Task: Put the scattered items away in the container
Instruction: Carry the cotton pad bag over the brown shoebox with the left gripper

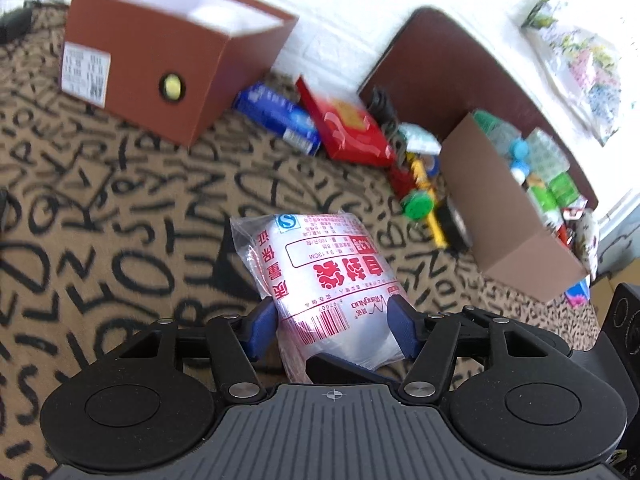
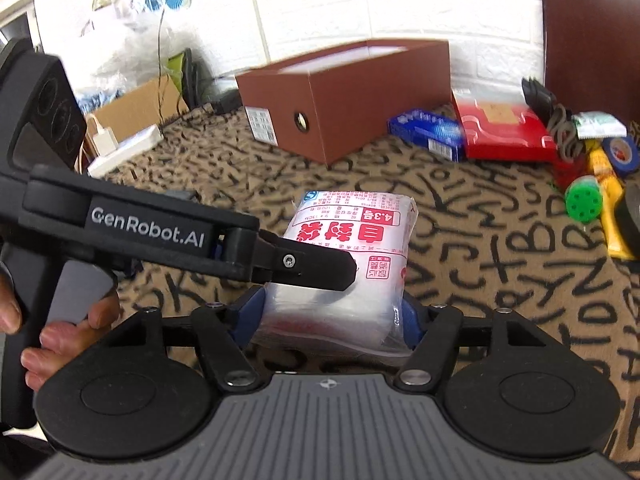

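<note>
left gripper [image 1: 332,326] and right gripper [image 2: 332,312]: both clamp your clear red-printed plastic bag pack [image 1: 328,276] | open brown cardboard box [image 1: 172,60] lies ahead, toward the desk's far edge

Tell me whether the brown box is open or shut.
Open. The brown box has no lid on top, and its white inner walls show from above in the left wrist view. Whether anything lies inside, cannot tell.

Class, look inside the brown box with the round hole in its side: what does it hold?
The brown box is open on top, showing only pale inner walls. Its floor is hidden by the front wall, so whether anything lies inside cannot be told.
</note>
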The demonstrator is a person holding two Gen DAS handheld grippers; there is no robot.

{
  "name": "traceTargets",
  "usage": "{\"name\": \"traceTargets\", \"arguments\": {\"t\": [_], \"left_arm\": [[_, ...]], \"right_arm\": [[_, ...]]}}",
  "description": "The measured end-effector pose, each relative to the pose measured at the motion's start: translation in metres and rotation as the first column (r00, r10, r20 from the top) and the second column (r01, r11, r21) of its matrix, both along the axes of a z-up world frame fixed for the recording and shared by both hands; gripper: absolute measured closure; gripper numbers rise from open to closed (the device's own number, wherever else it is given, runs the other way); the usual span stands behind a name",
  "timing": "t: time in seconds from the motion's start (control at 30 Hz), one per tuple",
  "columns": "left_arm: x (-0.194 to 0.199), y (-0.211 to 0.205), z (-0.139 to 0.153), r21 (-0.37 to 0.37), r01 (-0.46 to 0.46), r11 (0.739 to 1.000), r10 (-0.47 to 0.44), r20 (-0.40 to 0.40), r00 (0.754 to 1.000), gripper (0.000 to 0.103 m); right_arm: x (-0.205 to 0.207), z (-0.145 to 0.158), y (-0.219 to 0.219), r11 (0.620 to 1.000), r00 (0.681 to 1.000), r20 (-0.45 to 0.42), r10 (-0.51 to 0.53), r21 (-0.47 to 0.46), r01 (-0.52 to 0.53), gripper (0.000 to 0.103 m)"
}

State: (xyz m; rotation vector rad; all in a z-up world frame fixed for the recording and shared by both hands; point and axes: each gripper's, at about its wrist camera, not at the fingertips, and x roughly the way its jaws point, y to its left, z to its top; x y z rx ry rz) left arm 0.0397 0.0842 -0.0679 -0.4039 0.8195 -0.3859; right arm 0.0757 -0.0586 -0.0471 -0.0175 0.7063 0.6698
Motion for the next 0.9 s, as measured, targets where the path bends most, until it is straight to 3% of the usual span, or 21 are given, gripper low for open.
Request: {"name": "traceTargets", "arguments": {"t": [0.23,0.57,0.73,0.9], "left_arm": [[0.008,0.014,0.044,0.012,-0.034,0.999,0.033,0.121,0.992,0.041],[0.056,0.053,0.119,0.064,-0.117,0.991,0.094,0.283,0.955,0.041],[0.103,0.079,0.139,0.071,-0.131,0.989,0.106,0.279,0.955,0.041],[0.144,0.102,0.132,0.089,-0.137,0.987,0.111,0.248,0.962,0.04]], "right_arm": [[0.015,0.04,0.016,1.0,0.995,0.096,0.008,0.026,-0.011,0.031],[0.079,0.107,0.059,0.993,0.987,0.161,0.014,0.117,-0.033,0.032],[0.119,0.125,0.088,0.99,0.99,0.142,-0.008,0.138,-0.012,0.032],[0.154,0.118,0.116,0.992,0.994,0.109,-0.028,0.127,0.014,0.032]]}}
